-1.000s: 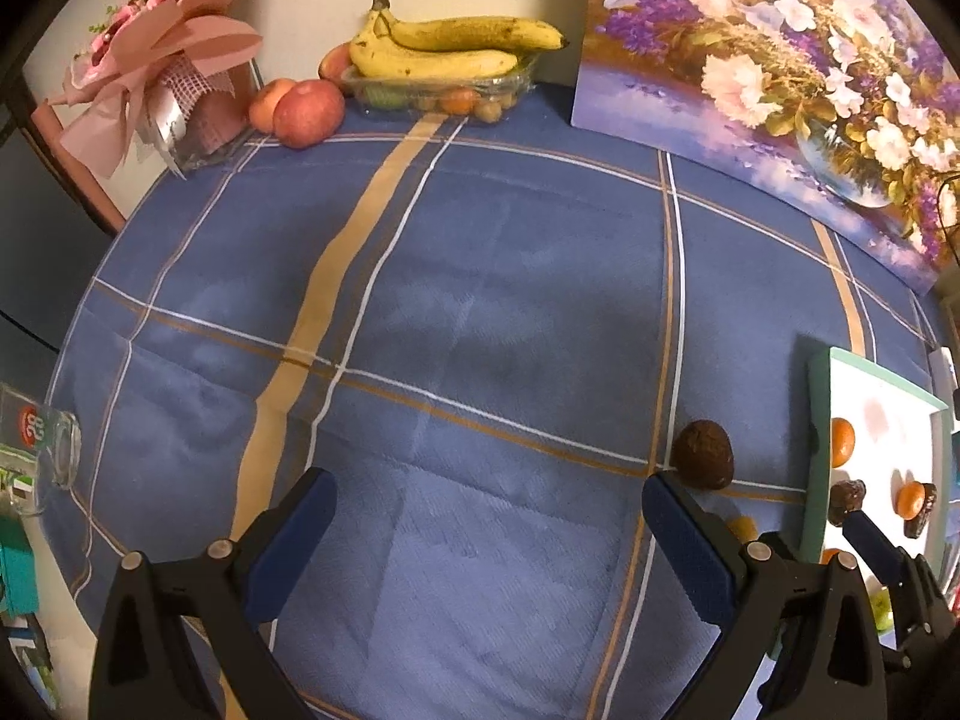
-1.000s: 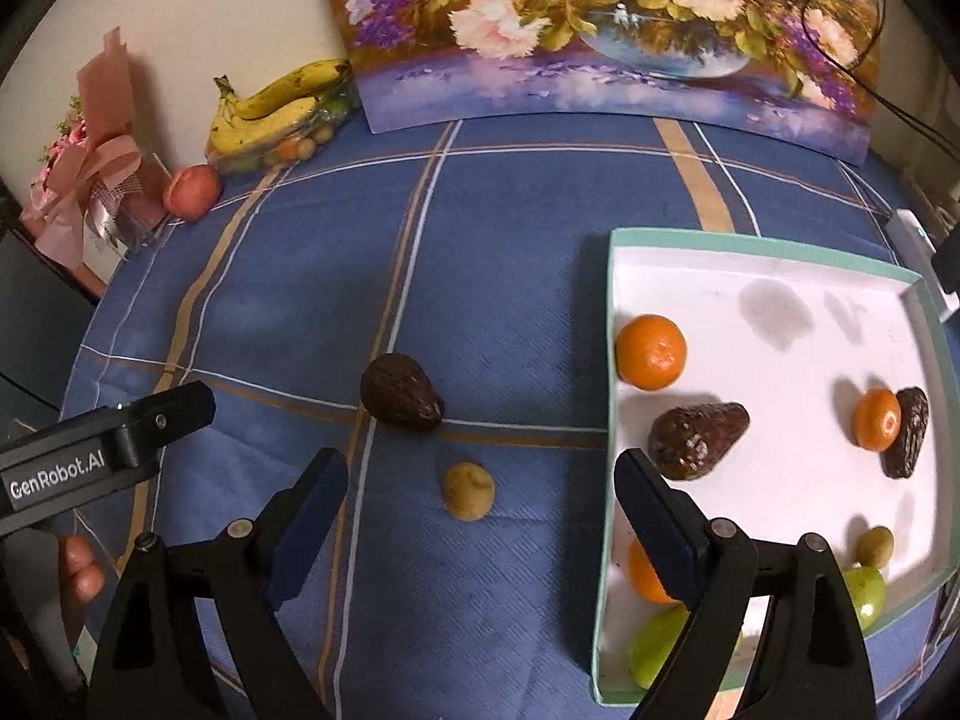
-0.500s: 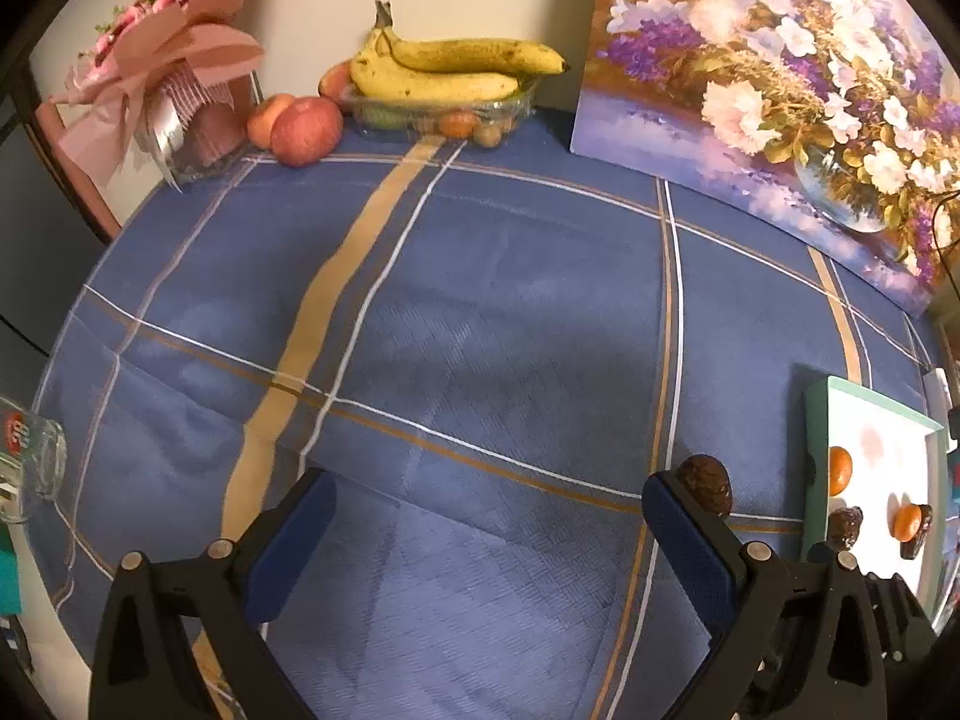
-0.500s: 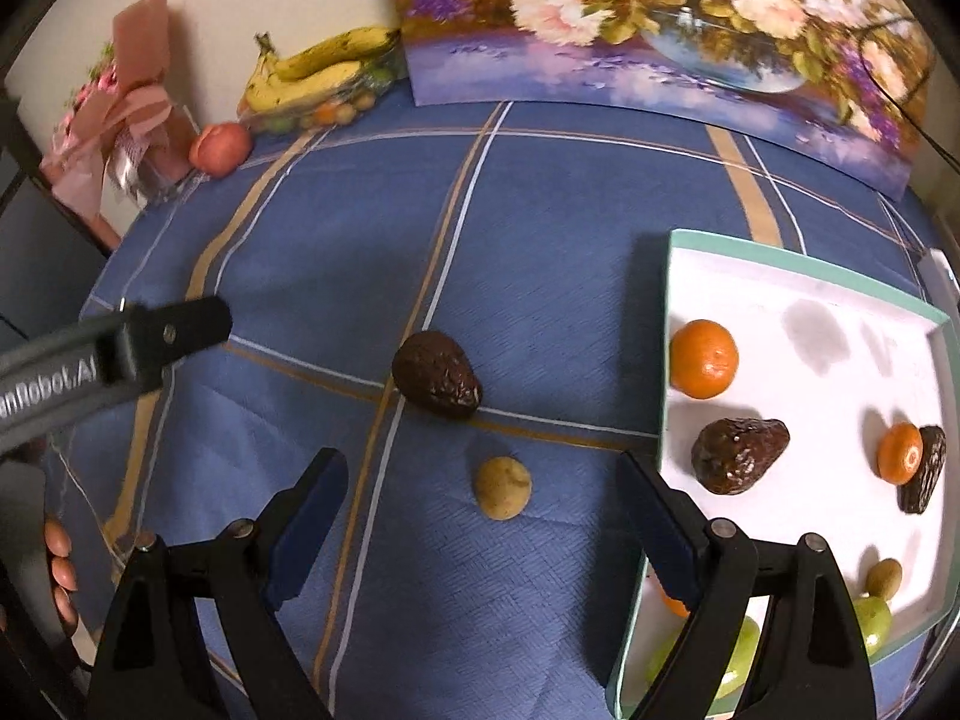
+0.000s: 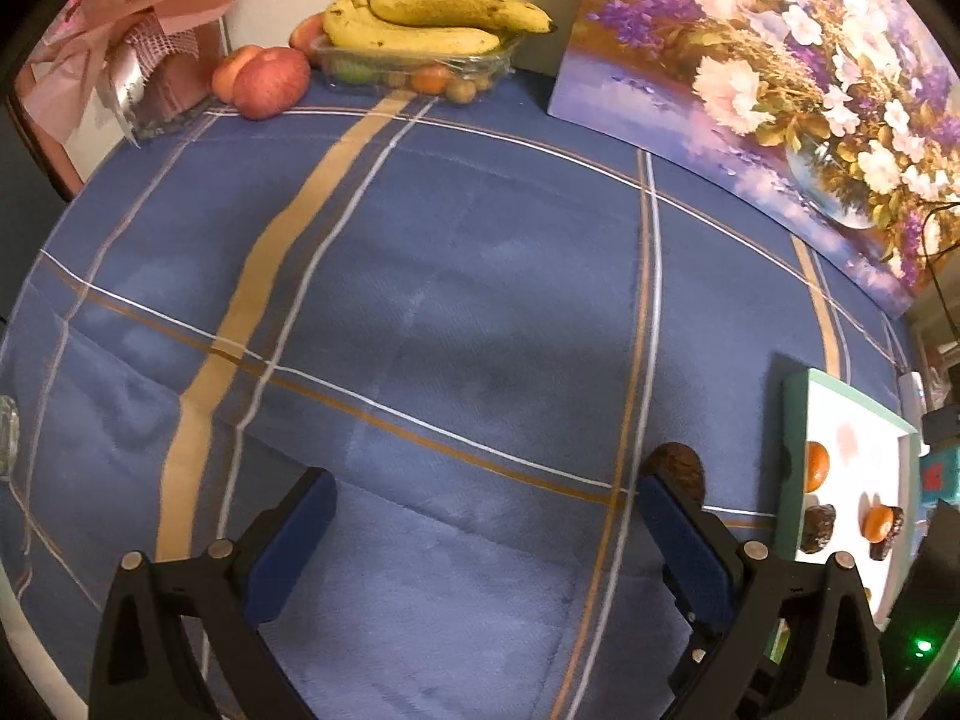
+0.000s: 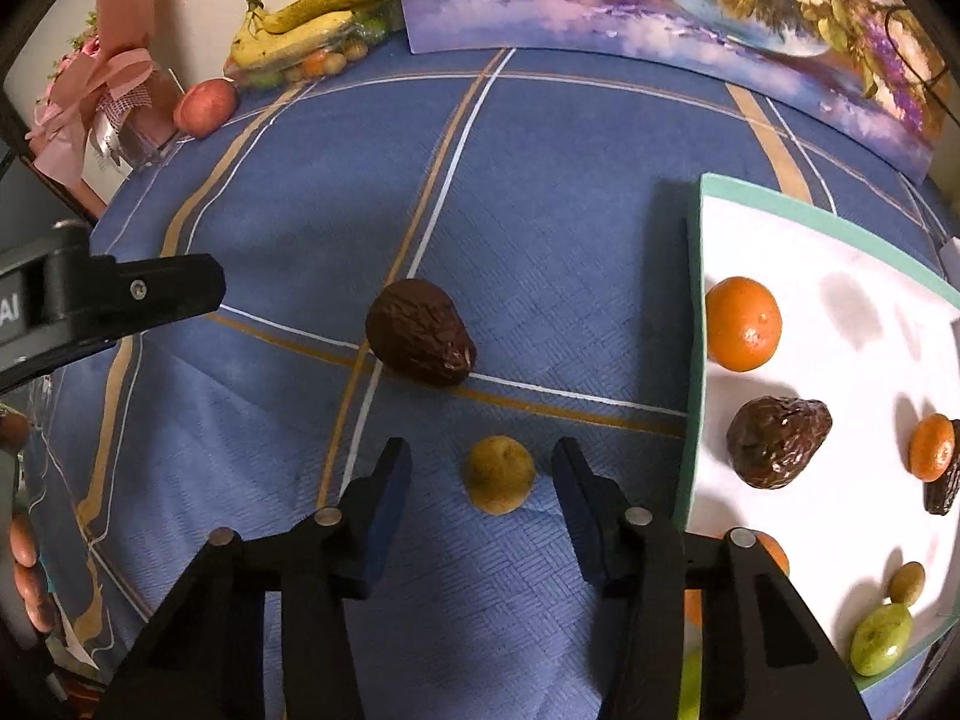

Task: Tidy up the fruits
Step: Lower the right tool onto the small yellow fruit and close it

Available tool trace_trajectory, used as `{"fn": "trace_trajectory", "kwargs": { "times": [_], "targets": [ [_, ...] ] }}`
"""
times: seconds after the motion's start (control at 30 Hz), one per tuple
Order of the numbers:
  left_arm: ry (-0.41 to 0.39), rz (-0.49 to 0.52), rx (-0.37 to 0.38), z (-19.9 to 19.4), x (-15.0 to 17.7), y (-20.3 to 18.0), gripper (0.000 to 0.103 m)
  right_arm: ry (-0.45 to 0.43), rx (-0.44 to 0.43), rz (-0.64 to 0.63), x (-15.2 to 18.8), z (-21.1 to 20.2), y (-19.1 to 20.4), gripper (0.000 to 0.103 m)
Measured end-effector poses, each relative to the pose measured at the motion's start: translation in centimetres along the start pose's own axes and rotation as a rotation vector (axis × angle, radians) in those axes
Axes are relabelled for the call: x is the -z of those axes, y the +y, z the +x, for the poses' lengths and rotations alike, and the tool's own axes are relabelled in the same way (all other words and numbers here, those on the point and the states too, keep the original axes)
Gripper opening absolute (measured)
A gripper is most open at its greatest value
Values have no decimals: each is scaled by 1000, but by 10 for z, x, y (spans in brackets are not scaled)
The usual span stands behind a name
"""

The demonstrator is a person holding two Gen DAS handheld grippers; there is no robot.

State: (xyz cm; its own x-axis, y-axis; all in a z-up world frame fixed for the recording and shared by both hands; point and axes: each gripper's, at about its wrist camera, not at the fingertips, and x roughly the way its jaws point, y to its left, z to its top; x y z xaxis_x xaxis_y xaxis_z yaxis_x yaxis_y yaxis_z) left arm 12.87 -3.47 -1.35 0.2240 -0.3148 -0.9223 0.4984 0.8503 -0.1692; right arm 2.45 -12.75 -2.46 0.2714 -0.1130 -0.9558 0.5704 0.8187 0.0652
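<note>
The right gripper [image 6: 480,489] is spread around a small yellow-brown fruit [image 6: 500,483], one finger on each side and neither touching it; the fruit lies on the blue checked tablecloth [image 6: 540,192] near the front edge of the table; just beyond it, apart from it, a dark wrinkled avocado [image 6: 421,332] lies on a crossing of the cloth's stripes; to the right stands a white tray [image 6: 840,312] with a green rim, close beside the right finger; in the tray are an orange [image 6: 743,324], a second dark avocado [image 6: 777,441], a smaller orange [image 6: 931,447] touching a dark date at the far right side, a green grape [image 6: 881,639] and a small olive-coloured fruit [image 6: 906,583] near the front corner; another orange is half hidden behind the finger.

The left gripper [image 5: 483,531] is spread wide over bare cloth, holding nothing, near the left front edge; its right finger partly hides the avocado on the cloth; at the far left corner lie bananas [image 5: 438,21] on a clear box of small fruit, an apple [image 5: 270,81] beside them, and a pink-wrapped bouquet [image 5: 138,42]; a flower painting [image 5: 780,72] leans along the back edge.
</note>
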Motion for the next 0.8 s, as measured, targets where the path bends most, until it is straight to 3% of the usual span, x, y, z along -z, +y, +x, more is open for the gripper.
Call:
{"fn": "trace_trajectory", "kwargs": {
  "times": [0.1,0.2,0.43,0.63,0.8],
  "targets": [
    [1,8,23,1,-1,-6,100,4,12,2,-1,2,-1,40],
    [0,26,44,1,0,-14,96,2,11,13,-3,1,-2,24],
    [20,40,116,8,0,-29,85,-28,-23,49,-3,-17,-14,24],
    [53,77,180,20,2,-47,61,-101,-34,105,-9,-46,-31,24],
    [67,113,187,30,3,-64,55,-141,-32,150,-8,-67,-49,24]
  ]
}}
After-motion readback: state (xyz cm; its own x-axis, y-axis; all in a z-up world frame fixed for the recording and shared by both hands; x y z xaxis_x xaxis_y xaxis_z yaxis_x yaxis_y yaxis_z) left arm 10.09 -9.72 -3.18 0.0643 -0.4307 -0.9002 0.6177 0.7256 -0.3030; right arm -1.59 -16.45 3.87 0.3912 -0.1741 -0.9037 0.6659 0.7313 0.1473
